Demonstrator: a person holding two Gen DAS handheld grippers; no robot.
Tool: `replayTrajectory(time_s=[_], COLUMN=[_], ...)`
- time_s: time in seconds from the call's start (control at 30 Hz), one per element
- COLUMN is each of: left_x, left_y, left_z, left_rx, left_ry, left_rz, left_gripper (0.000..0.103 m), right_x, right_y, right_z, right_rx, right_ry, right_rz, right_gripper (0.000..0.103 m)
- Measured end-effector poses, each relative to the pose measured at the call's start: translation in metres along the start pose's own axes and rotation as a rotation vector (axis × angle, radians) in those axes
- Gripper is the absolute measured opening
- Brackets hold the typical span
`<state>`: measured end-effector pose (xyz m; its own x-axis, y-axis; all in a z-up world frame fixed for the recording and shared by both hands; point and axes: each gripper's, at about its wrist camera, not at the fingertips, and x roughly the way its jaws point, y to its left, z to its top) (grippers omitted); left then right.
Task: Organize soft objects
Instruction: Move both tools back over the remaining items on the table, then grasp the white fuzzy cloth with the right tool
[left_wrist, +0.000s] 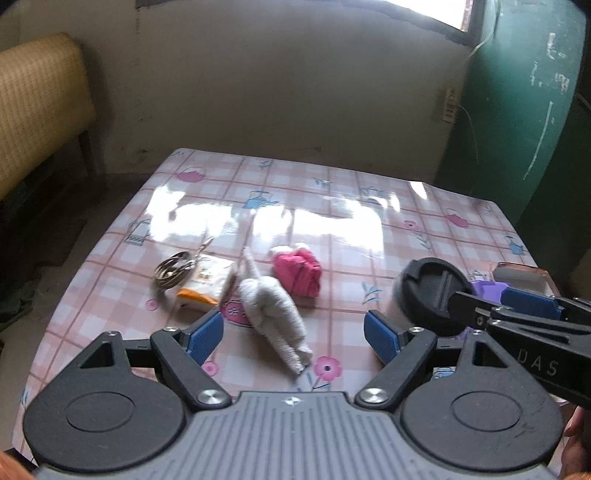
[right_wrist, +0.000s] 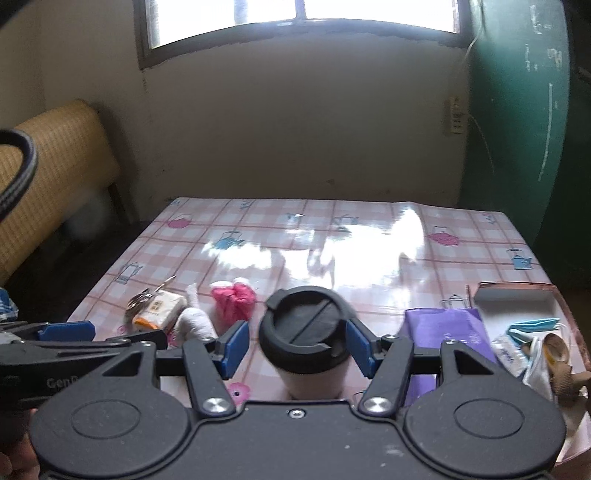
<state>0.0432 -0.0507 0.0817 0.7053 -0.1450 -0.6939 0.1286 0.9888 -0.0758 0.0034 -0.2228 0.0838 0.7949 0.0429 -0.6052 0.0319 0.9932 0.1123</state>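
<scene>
A white rolled sock (left_wrist: 273, 314) lies on the pink checked tablecloth (left_wrist: 332, 206), between and just ahead of the open fingers of my left gripper (left_wrist: 293, 334). A pink folded cloth (left_wrist: 297, 271) lies beyond it. In the right wrist view the white sock (right_wrist: 194, 323) and pink cloth (right_wrist: 234, 299) sit left of centre. My right gripper (right_wrist: 295, 347) is open around a cup with a black lid (right_wrist: 308, 332), which stands between its blue pads without a visible squeeze.
A tissue packet (left_wrist: 203, 284) and a key ring (left_wrist: 171, 271) lie left of the sock. A purple packet (right_wrist: 447, 332) and a box of mixed items (right_wrist: 524, 332) sit at the right. A wicker bench (left_wrist: 37, 103) stands left, a green door (left_wrist: 524, 103) right.
</scene>
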Motion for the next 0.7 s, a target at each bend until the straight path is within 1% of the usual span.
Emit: replayTrajectory(time_s=[0.37, 0.53, 0.7], left_x=[0.003, 0.009, 0.022], left_y=[0.041, 0.062, 0.091], left_z=[-0.008, -0.019, -0.032], left_rx=[-0.068, -0.106, -0.157], left_ry=[0.015, 0.031, 0.061], left_rz=[0.027, 0.03, 0.053], left_gripper=[0.085, 0.086, 0.086], right_x=[0.017, 0.027, 0.041], right_y=[0.036, 0.052, 0.064], right_z=[-0.005, -0.013, -0.023], right_rx=[-0.047, -0.067, -0.076], right_ry=[0.029, 0.047, 0.07], right_rz=[0.051, 0.084, 0.116], right_gripper=[0.07, 0.071, 0.071])
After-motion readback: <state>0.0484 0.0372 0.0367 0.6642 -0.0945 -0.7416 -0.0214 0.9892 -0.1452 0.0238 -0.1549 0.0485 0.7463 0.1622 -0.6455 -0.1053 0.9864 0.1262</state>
